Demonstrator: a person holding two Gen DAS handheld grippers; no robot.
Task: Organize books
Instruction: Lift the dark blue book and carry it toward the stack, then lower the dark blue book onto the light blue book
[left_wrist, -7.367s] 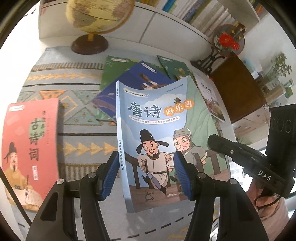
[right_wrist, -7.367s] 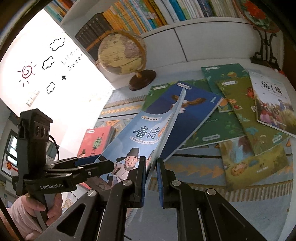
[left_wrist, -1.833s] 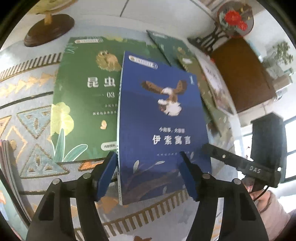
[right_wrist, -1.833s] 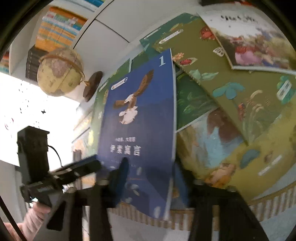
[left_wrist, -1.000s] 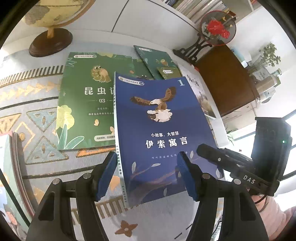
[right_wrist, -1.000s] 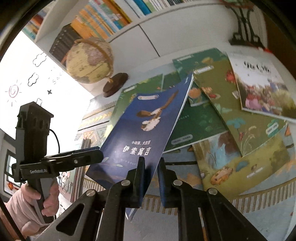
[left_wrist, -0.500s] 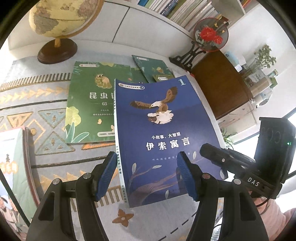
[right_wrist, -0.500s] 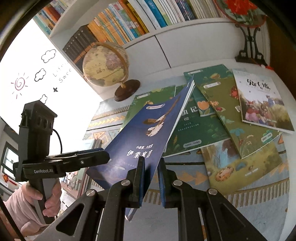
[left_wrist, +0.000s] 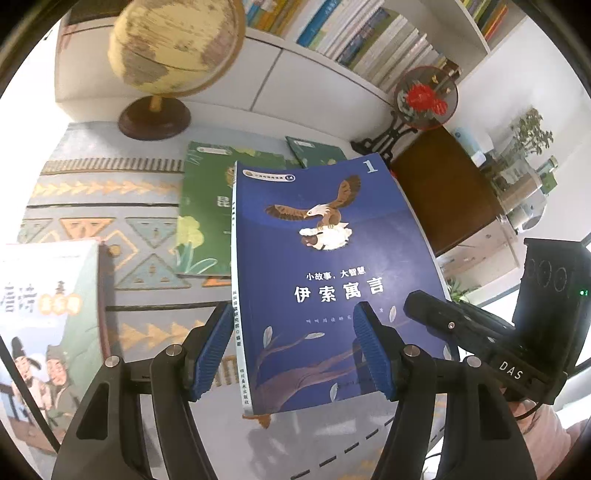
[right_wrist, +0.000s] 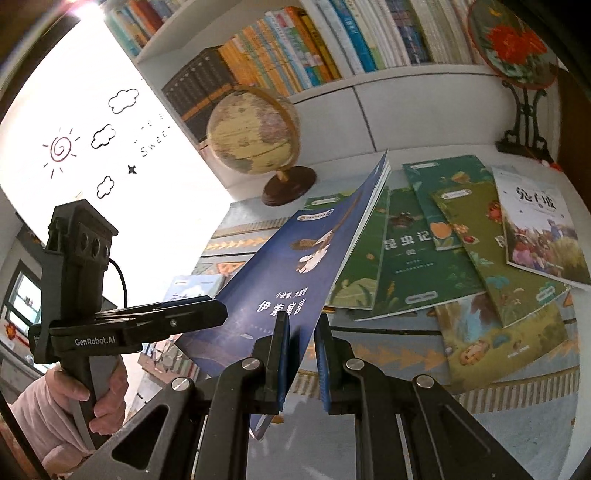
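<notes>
A dark blue book with an eagle on its cover (left_wrist: 332, 273) is held up off the patterned table. My right gripper (right_wrist: 299, 354) is shut on its lower right edge; the book (right_wrist: 295, 280) tilts up to the left there. My left gripper (left_wrist: 291, 350) is open, its blue pads on either side of the book's lower part, not pressing it. A pale book with two cartoon men (left_wrist: 48, 317) lies at the left, on a stack. Several green books (right_wrist: 406, 251) lie spread on the table behind.
A globe (left_wrist: 173, 48) stands at the back left. A round red-flower ornament on a black stand (left_wrist: 421, 99) is at the back right. A white picture book (right_wrist: 539, 236) lies far right. Shelves of books (right_wrist: 295, 48) run along the wall.
The right gripper has lifted the blue book higher and tilted it up. The left gripper has drawn back with it, and the stack at the left has come further into view.
</notes>
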